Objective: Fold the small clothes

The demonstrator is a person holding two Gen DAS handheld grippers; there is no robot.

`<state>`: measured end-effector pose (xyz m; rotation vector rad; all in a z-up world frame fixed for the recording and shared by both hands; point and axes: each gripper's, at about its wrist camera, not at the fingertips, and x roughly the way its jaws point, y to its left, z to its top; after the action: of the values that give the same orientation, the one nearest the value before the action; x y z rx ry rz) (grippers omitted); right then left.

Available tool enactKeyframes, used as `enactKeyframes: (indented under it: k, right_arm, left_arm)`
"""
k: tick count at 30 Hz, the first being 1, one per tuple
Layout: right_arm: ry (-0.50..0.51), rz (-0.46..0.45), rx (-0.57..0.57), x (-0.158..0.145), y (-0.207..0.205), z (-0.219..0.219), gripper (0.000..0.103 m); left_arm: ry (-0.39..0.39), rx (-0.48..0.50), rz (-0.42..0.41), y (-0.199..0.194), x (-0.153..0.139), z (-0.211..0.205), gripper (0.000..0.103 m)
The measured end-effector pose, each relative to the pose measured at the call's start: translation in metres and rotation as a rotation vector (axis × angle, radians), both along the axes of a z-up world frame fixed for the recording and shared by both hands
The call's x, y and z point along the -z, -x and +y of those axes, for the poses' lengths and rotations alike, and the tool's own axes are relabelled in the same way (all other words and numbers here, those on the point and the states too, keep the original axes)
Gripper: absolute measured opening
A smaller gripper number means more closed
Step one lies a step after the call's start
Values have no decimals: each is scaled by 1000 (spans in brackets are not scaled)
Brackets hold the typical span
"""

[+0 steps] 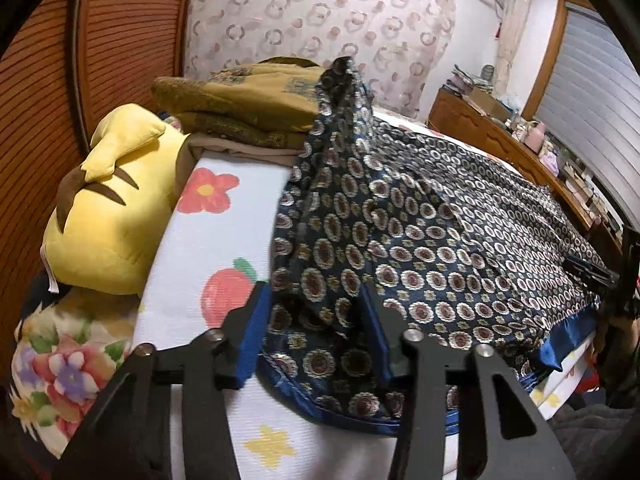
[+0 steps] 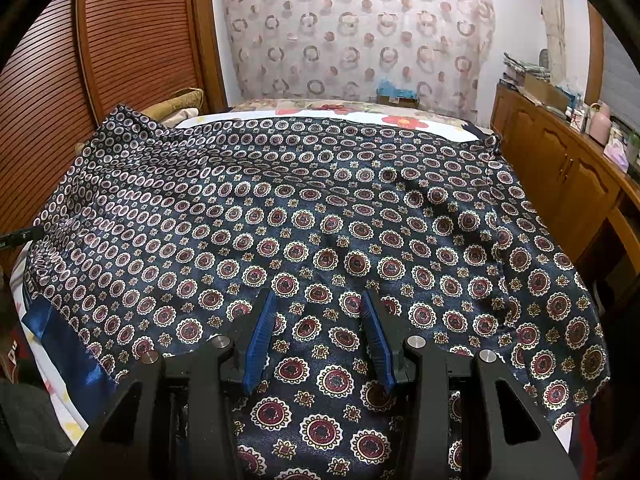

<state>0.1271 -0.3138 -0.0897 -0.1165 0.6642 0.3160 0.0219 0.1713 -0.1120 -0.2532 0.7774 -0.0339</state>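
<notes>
We have a dark navy satin garment printed with red-and-cream medallions (image 2: 320, 208) spread over a bed covered by a white sheet with red and yellow flower prints (image 1: 216, 216). It lies broad and mostly flat, its long axis running left to right across the bed, with a shiny blue satin hem band (image 2: 68, 344) along its near left edge.

In the left wrist view, our left gripper (image 1: 316, 320) sits at the garment's left end. Its blue-padded fingers (image 1: 256, 336) stand partly apart, with a raised ridge of the navy cloth running up between them toward a peak at the far side. The cloth fills the gap, but we cannot tell whether the pads actually press on it, so we cannot call it a firm hold.

In the right wrist view, our right gripper (image 2: 320, 332) hovers over the garment's near middle, its fingers also partly apart with the flat patterned cloth showing between them. Nothing is bunched there, and we judge it holds nothing.

The relation that matters: the lifted left end lies directly ahead of the left gripper, while the rest of the garment stretches away to the right. So we judge the left hand is the nearer one for carrying that end over, rightward along the long axis.

To the far left lie a yellow plush toy with brown stripes (image 1: 108, 208) and a stack of folded mustard-brown cloths (image 1: 244, 104), well clear of the fold.
</notes>
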Motion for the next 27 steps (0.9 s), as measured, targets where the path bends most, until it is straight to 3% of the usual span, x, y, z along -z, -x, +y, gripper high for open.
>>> enactKeyframes:
  k: [6, 8, 9, 12, 20, 27]
  right_arm:
    - [-5, 1, 0, 0, 0, -1, 46]
    - [-7, 1, 0, 0, -1, -1, 46]
    - [-7, 1, 0, 0, 0, 0, 46]
    - [-4, 1, -1, 0, 0, 0, 46]
    - [15, -2, -1, 0, 1, 4, 46]
    - [-46, 3, 21, -5, 1, -12, 46]
  left_arm:
    - [1, 20, -2, -2, 1, -6, 37]
    - [16, 45, 1, -4, 2, -9, 10]
    - [36, 64, 1, -5, 2, -11, 5]
    - [93, 122, -62, -1, -11, -21, 4]
    - [81, 265, -248, -23, -93, -73, 4]
    - [62, 419, -309, -63, -128, -139, 4]
